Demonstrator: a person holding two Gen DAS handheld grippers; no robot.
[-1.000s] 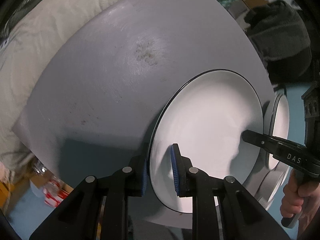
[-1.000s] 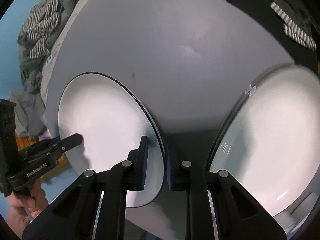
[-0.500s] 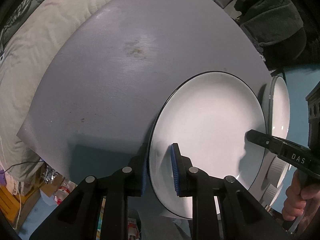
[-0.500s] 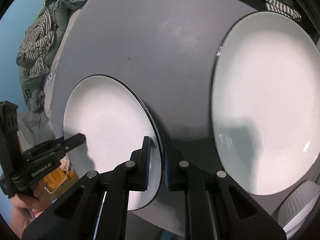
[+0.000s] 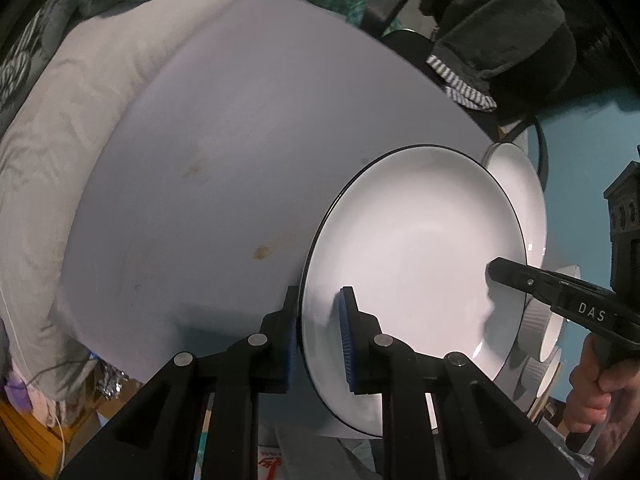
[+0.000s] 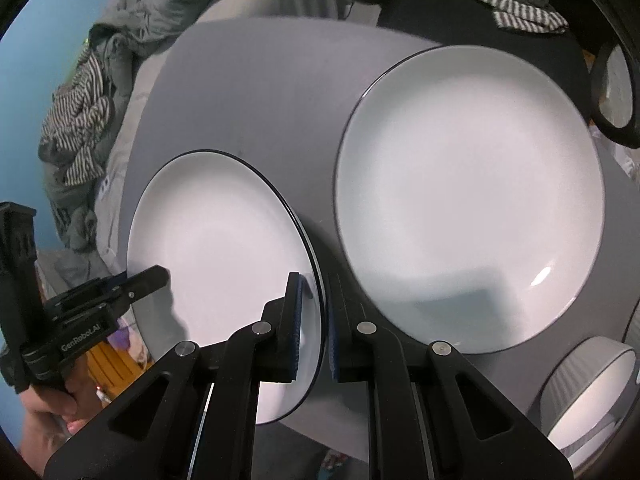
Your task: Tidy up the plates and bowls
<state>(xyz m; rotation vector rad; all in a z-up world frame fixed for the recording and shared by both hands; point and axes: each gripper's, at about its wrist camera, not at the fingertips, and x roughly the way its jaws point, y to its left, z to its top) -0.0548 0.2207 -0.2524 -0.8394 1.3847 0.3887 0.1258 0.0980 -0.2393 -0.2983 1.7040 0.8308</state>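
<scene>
While both grippers act on the same plate [image 5: 416, 264], each takes an opposite rim. From the left wrist view, the left gripper [image 5: 318, 336] has its blue pads closed on the plate's near edge, one finger under the rim and one on the white face. The right gripper [image 5: 520, 280] enters that view from the right, its black finger lying across the plate's far edge, with a hand [image 5: 592, 396] on its handle below.

From the right wrist view, the right gripper [image 6: 314, 324] has its jaws closed on the plate's rim, which stands between the two pads. The left gripper [image 6: 132, 284] shows at the lower left, its tip on the plate's opposite edge, held by the other hand [image 6: 48, 412]. The plate is tilted, its held edges raised off the table [image 5: 240, 160], a grey surface with a brown stain [image 5: 262, 252] near the middle.

A second plate [image 6: 468, 200], larger in that view and also dark-rimmed, lies flat on the table just beside the held one, apart from it. Nothing shows in either plate. A ribbed grey bowl [image 6: 588, 392] with a white inside sits at the table's near right corner; its contents cannot be told. In the left wrist view two ribbed bowls [image 5: 548, 328] appear behind the held plate, mostly hidden. Bedding [image 5: 60, 140] and clothes [image 6: 76, 120] surround the table.
</scene>
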